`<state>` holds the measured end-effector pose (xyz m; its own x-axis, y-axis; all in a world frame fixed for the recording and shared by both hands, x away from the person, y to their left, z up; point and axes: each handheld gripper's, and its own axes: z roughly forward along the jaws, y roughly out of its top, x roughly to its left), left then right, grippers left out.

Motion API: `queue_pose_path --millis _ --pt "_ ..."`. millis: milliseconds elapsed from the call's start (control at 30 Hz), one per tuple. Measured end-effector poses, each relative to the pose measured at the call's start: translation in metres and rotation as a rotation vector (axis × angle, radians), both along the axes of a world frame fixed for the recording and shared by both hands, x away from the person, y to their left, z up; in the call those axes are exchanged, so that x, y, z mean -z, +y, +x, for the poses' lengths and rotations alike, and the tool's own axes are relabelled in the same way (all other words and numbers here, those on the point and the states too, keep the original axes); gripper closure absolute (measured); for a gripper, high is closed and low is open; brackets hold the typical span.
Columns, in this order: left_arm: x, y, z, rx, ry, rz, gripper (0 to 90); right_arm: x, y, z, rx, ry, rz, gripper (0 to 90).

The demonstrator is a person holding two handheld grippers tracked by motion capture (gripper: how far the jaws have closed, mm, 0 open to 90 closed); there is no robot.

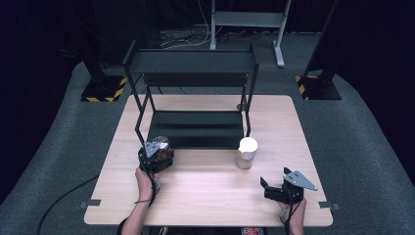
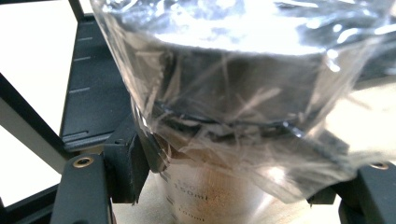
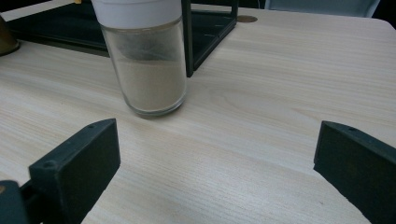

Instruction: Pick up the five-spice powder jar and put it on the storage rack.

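Sitting between left gripper [image 2: 229, 186] fingers [image 2: 123, 168]: beaker [image 2: 210, 196]

Rack [image 1: 195, 128] blocks behind jar [image 1: 246, 152]

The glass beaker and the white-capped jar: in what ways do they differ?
The beaker is covered with crinkled clear plastic film, while the jar has a solid white cap. The beaker sits between the jaws of the left gripper; the jar stands free, ahead of the open right gripper. The beaker bears printed volume marks; the jar's wall is plain. Both are clear glass on the wooden table.
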<state>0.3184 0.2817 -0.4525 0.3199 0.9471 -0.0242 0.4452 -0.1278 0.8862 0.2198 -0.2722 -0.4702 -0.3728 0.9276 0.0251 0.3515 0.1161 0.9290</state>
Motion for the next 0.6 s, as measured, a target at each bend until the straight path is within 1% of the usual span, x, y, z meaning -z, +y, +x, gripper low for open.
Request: queue_pose_path --millis 233,333,433,533,600 --pt "-0.009 0.002 -0.004 0.042 -0.015 0.003 30.2 -0.001 0.001 0.000 0.001 0.003 -0.004 0.0" --pt "-0.013 0.004 -0.004 0.056 -0.016 -0.009 30.2 0.000 0.000 0.000 0.002 0.003 -0.001 0.0" --pt "-0.017 0.004 -0.005 0.065 -0.021 -0.003 30.2 0.000 0.000 0.000 -0.001 0.002 0.000 0.0" --pt "-0.022 0.003 -0.006 0.071 -0.029 0.013 30.2 -0.001 -0.001 0.001 -0.004 0.004 0.000 0.0" --pt "-0.023 0.003 -0.007 0.075 -0.033 0.008 30.2 0.000 0.000 0.001 -0.002 0.003 0.000 0.0"
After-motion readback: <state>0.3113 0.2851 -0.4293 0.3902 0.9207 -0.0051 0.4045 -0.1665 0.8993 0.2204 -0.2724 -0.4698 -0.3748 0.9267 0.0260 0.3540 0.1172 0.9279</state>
